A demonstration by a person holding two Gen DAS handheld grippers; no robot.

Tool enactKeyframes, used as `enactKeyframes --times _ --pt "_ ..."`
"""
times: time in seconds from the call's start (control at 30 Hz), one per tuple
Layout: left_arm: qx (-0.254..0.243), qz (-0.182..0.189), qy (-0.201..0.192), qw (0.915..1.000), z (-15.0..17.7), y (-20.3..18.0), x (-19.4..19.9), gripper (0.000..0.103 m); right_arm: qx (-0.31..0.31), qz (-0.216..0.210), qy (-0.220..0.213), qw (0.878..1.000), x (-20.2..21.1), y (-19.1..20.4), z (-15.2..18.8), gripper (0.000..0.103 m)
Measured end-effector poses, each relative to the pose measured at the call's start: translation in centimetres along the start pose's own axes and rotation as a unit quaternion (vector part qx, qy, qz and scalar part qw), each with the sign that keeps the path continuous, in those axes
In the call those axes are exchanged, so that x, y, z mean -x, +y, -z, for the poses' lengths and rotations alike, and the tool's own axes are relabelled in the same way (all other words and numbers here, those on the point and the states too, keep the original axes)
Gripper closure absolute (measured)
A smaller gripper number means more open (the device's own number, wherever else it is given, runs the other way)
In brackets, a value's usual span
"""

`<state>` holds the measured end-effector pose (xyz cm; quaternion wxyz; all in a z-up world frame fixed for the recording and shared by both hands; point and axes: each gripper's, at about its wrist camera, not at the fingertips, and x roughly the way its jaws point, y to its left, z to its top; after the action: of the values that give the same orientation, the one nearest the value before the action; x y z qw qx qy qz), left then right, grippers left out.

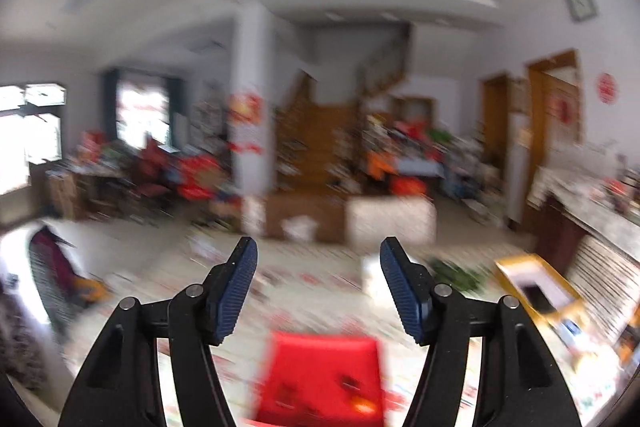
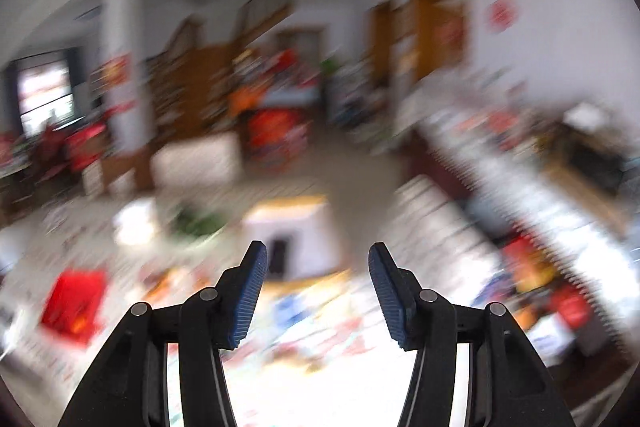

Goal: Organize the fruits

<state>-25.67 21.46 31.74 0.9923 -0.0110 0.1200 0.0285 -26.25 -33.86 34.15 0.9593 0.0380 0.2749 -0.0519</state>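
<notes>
Both grippers, left (image 1: 318, 263) and right (image 2: 318, 265), have empty jaws apart; no fruit is identifiable through blur, so organizing seems unstarted.

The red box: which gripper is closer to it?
Left. The red box sits just below the open left gripper; it lies far off to the side of the open right gripper.

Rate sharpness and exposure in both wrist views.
Left wrist: left gripper sharp, open, empty; room smeared, red box blurred, windows blown out. Right wrist: heavier smear; only right gripper crisp, open, empty; tabletop overexposed. No fruit discernible.
</notes>
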Motion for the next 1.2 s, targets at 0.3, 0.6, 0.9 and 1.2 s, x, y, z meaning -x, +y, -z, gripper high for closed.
enactKeyframes --times 0.3,0.6,0.9,1.2 --pt "0.043 0.181 0.174 0.9670 14.6 -11.4 -17.1 0.040 -0.067 -0.188 0.162 0.966 -22.0 9.5 13.6 0.050" --pt "0.006 0.186 0.264 0.9463 17.3 -16.0 -26.9 0.040 -0.061 -0.181 0.201 0.961 -31.5 12.7 13.6 0.050" --pt "-0.067 0.192 0.303 0.9312 18.2 -20.4 -33.9 0.040 -0.053 -0.165 0.224 0.959 -37.9 13.9 12.9 0.050" --pt "-0.114 0.197 0.334 0.9146 20.6 -23.2 -37.1 0.044 -0.031 -0.156 0.228 0.961 -39.8 15.4 13.2 0.050"
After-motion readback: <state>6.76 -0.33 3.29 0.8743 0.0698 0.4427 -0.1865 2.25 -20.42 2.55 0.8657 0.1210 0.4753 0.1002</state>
